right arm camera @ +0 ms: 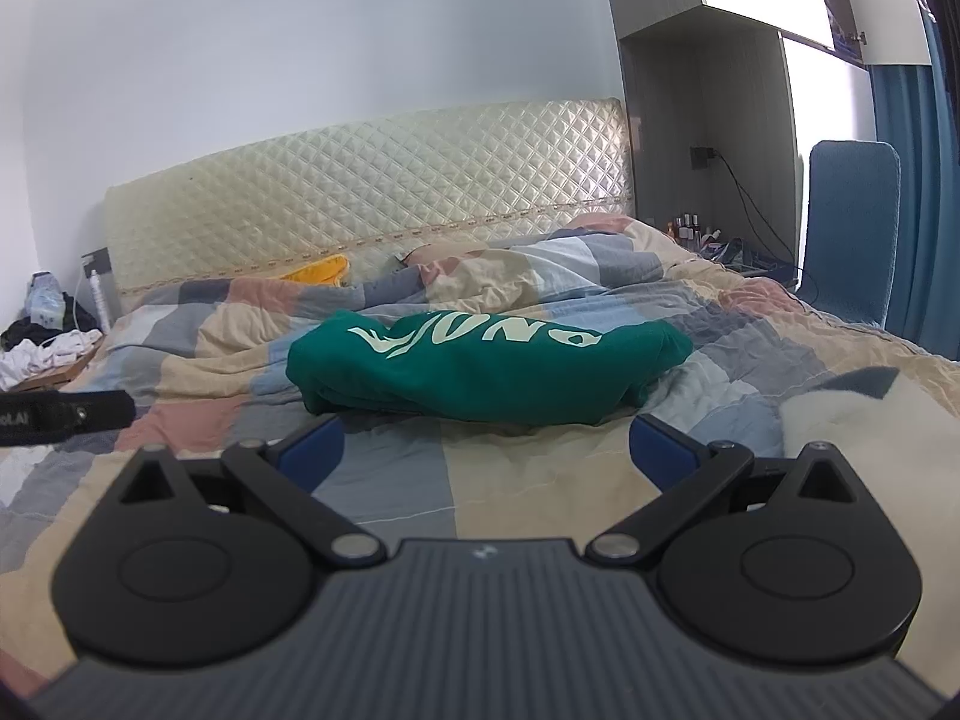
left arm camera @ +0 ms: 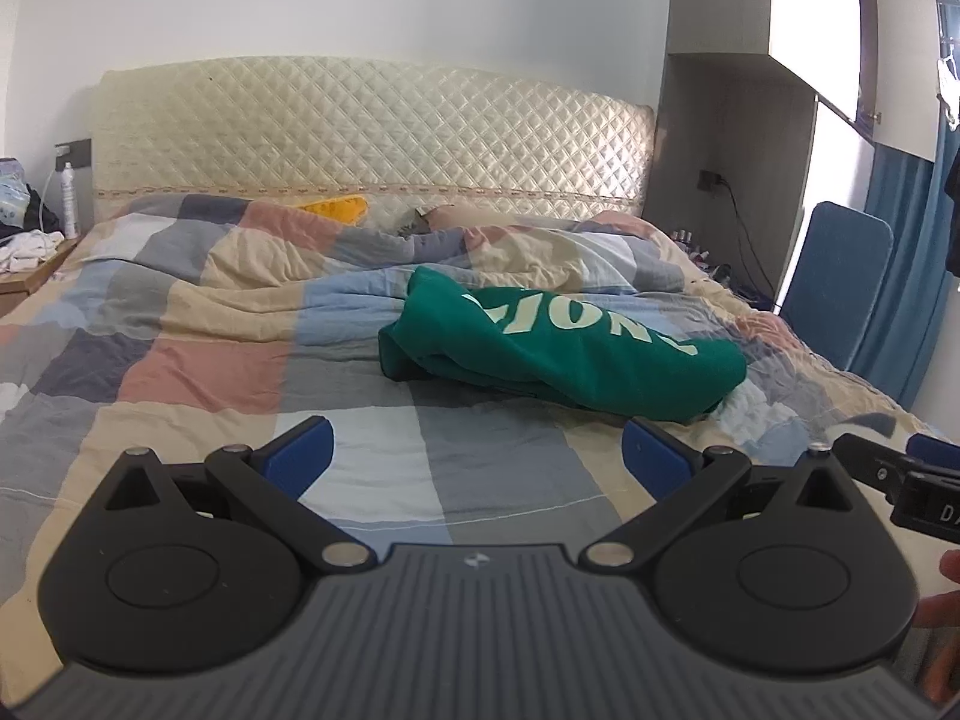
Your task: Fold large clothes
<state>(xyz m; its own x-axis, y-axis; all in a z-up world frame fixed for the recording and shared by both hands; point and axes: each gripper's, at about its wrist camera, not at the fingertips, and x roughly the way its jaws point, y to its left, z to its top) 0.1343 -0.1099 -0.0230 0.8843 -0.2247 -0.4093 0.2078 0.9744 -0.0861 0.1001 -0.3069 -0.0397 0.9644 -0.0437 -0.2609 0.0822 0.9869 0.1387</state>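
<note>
Both grippers hover low over the near end of the bed, both empty. Left gripper [left arm camera: 477, 459]: blue fingers spread wide, nothing between them, only patchwork quilt [left arm camera: 198, 372] below. Right gripper [right arm camera: 486, 450]: same, fingers spread wide and holding nothing.

Green sweatshirt [left arm camera: 558, 354] lies mid-bed on the quilt, ahead of both tools, white lettering facing up. It looks already bundled into a thick, roughly folded lump with layered edges along the near side; whether it counts as a finished fold or a rumpled heap is hard to say from this low fisheye angle. In the right wrist view its near edge sits just beyond the fingertips; in the left wrist view it sits ahead and to the right, a bit further off.

A white and dark soft item [right arm camera: 864, 420] lies on the quilt to the right of the right gripper. Quilted headboard [left arm camera: 372, 126] is behind, blue chair [left arm camera: 840, 282] at the right bedside.

Risks from here:
- Thick stacked layers: a pinch on the near edge may catch only the top layer, so the bundle peels open or drags unevenly.
- Soft, wrinkled quilt under the garment: a low grab could pinch quilt fabric together with the sweatshirt and lift both.
- Uneven reach: the left tool is further off, so an out-of-sync lift could twist the garment.
- Tools sit close side by side; they could bump when converging.
</note>
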